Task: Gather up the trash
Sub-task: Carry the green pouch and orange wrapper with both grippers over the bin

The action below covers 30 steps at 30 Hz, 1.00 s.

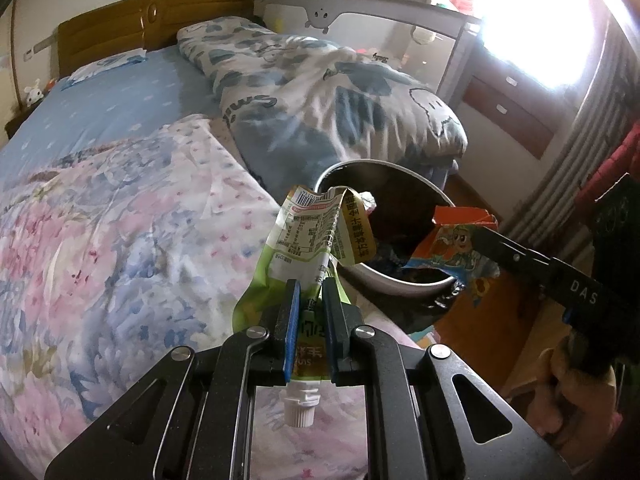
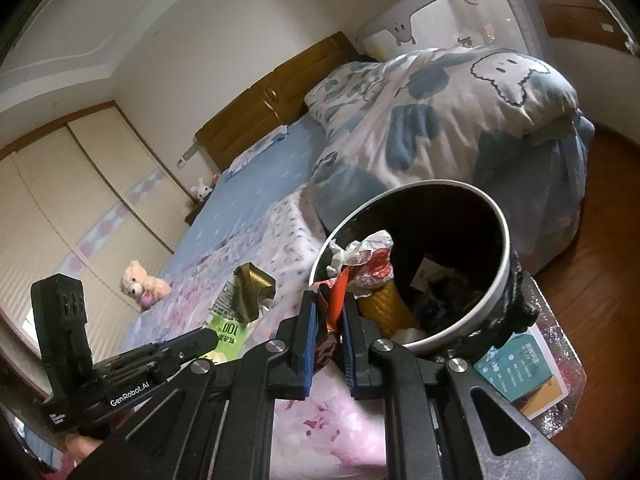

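My left gripper (image 1: 311,292) has its blue pads clamped tight on a crumpled green drink pouch (image 1: 308,236), gripping it near its white screw cap (image 1: 299,408), which hangs down toward the camera while the flattened body sticks up and away. The pouch sits over the near edge of the floral bedspread (image 1: 120,240), just left of the trash bin (image 1: 400,284). My right gripper (image 2: 329,320) is pinched shut on an orange snack wrapper (image 2: 334,300); in the left wrist view that wrapper (image 1: 460,240) hangs over the near right part of the bin's rim. The bin is a round pail with a pale rim and dark inside, standing beside the bed at its near right corner, and it already holds crumpled white and red wrappers (image 2: 364,256) and a yellow quilted piece (image 2: 386,304). Beyond the bin lies a bunched blue and white duvet (image 1: 320,92); farther off is a wooden headboard (image 1: 160,16). A teal booklet (image 2: 520,364) lies near right of the bin. A pale teddy bear (image 2: 140,284) sits at the bed's far left edge.
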Available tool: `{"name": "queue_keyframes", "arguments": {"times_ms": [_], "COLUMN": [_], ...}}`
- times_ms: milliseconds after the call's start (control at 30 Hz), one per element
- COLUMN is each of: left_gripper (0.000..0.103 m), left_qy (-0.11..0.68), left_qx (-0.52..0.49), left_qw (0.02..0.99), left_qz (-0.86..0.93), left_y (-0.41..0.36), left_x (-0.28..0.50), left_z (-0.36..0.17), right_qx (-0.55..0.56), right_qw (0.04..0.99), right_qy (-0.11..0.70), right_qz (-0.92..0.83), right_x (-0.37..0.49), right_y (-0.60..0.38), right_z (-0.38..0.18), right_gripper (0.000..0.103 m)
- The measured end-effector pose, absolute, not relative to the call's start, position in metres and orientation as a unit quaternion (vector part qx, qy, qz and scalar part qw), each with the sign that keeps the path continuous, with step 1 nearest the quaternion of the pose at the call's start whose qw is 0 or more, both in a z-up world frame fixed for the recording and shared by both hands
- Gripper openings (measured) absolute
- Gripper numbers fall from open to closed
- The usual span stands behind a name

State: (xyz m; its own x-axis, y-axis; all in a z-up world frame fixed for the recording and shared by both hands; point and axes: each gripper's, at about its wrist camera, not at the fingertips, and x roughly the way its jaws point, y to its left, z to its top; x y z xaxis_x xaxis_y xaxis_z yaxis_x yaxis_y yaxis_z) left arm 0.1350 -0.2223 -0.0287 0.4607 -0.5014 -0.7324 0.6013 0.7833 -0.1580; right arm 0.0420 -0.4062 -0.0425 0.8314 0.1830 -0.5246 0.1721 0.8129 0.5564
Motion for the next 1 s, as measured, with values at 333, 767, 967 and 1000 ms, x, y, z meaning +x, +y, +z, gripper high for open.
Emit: {"name": "queue_keyframes", "arguments": {"times_ms": [333,767,967,1000], "left_gripper": [0.010,0.010,0.010,0.010], "left_qy": [0.402,0.398,0.398,0.398], "left_qx": [0.073,0.092,0.098,0.098], "left_qw": [0.850,0.847,0.846,0.846], "left_qz": [-0.331,-0.340,-0.341,-0.341], "left_y": [-0.240,-0.266,-0.277,-0.278], "left_x": [0.133,0.132,0.135,0.136], "left_z": [-0.024,-0.020,-0.021,-0.021], "right_qx": [0.310,0.314,0.312,0.312], "right_qw": [0.907,0.908,0.908,0.908], "right_qy": [0.285,0.279,0.279,0.279], "right_qz": [-0.006,-0.012,-0.015,-0.015], "right_x": [0.038,0.042,0.046,0.047], "right_y": [-0.418,-0.431,-0.435,-0.436], "right_z": [-0.043,-0.041,-0.040,-0.040], "right_gripper": [0.012,0.012,0.012,0.012]}}
